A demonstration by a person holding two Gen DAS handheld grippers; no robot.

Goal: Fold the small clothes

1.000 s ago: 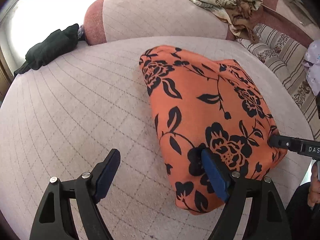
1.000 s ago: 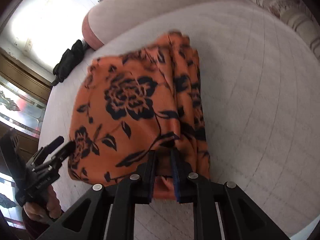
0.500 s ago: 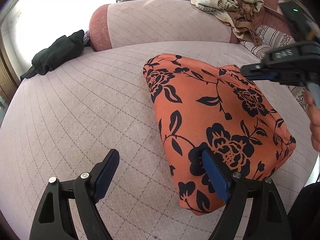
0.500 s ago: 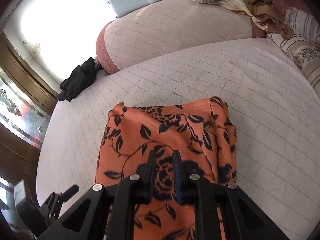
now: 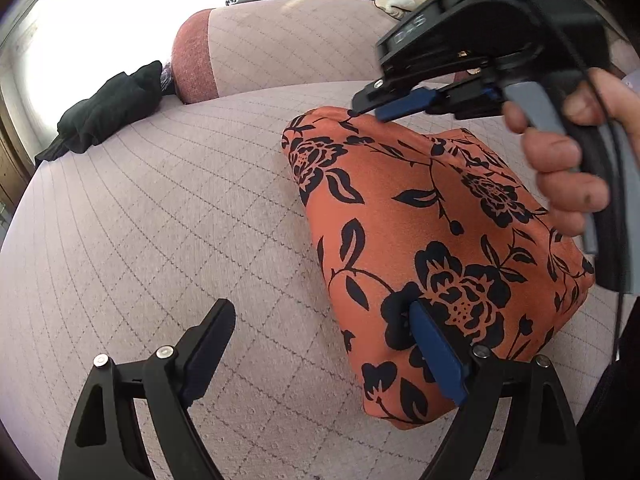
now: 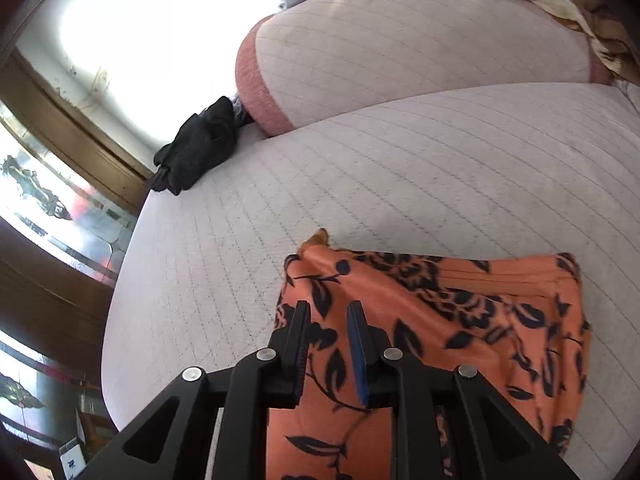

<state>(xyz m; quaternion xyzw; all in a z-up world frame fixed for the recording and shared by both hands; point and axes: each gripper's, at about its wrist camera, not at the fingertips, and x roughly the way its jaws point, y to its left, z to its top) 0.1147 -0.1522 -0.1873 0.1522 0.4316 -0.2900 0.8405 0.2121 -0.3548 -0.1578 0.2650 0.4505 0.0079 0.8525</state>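
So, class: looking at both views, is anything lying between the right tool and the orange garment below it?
Nothing visible does. The right tool hangs just above the far corner of the orange garment, its narrow gap holding nothing. The black cloth lies well off, beside the cushion.

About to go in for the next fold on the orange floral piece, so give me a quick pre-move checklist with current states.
1. Left gripper open, nothing between its pads: ok.
2. Right gripper empty, jaws slightly parted, just opening: ok.
3. Orange floral garment lying folded on the quilted cushion: ok.
4. Right gripper over the garment's far corner; contact: cannot tell.
5. Black garment well apart from the fold: ok.
6. Folded edges even: cannot tell.
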